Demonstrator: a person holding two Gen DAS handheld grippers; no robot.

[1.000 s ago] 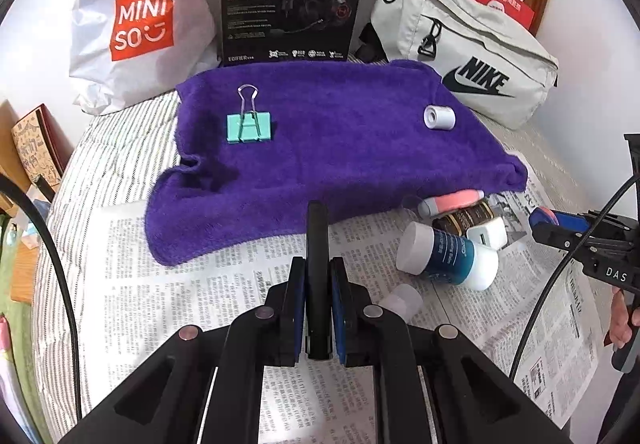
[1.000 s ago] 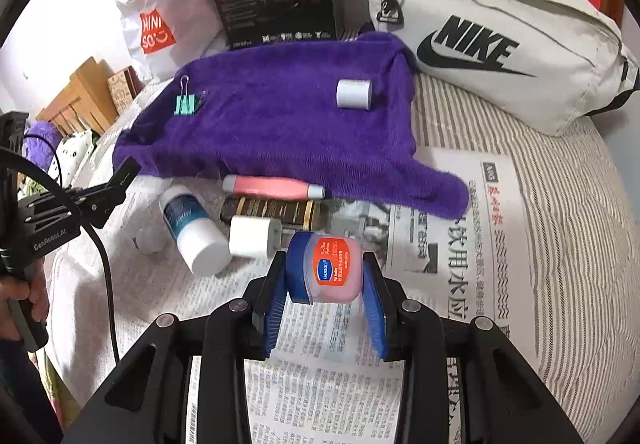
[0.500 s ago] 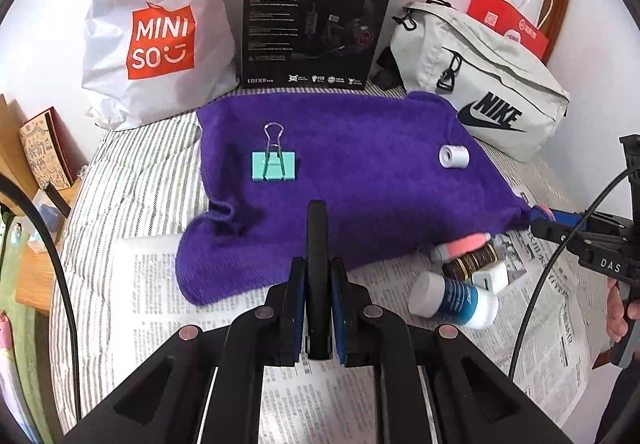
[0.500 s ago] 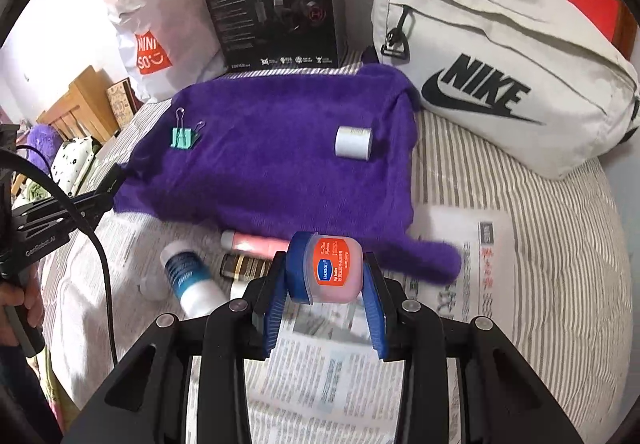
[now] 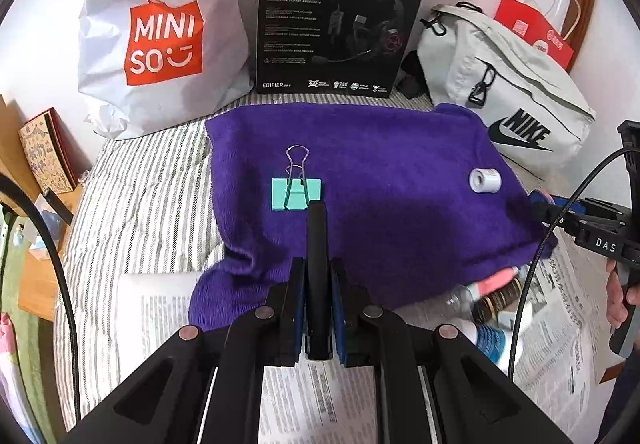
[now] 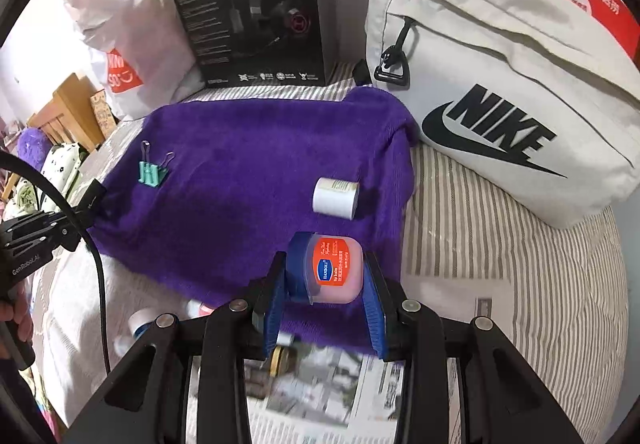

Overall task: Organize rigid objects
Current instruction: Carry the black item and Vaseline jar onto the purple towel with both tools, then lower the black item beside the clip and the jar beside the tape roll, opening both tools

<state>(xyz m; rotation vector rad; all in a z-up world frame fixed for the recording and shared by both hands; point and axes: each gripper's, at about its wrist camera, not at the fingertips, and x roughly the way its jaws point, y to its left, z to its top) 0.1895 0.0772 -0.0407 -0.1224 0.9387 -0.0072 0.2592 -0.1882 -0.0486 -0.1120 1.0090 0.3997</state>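
Observation:
My left gripper [image 5: 317, 284] is shut on a black stick-like object [image 5: 317, 244], held above the near edge of the purple towel [image 5: 380, 204]. A teal binder clip [image 5: 296, 193] and a small white roll [image 5: 485, 180] lie on the towel. My right gripper [image 6: 325, 276] is shut on a small pink lip-balm jar with a blue lid [image 6: 330, 268], over the towel's [image 6: 248, 180] near edge, just short of the white roll [image 6: 335, 197]. The clip also shows in the right wrist view [image 6: 151, 173].
Several small items lie on newspaper [image 5: 568, 324] below the towel: a pink tube [image 5: 496, 281], a dark bottle [image 5: 498, 298], a blue-white bottle [image 5: 490, 338]. A Miniso bag [image 5: 160, 36], black headset box [image 5: 336, 16] and Nike bag [image 5: 508, 112] stand behind.
Both grippers have moved forward towards the towel, each still holding its object. The small items on the newspaper have dropped to the lower edge of both views.

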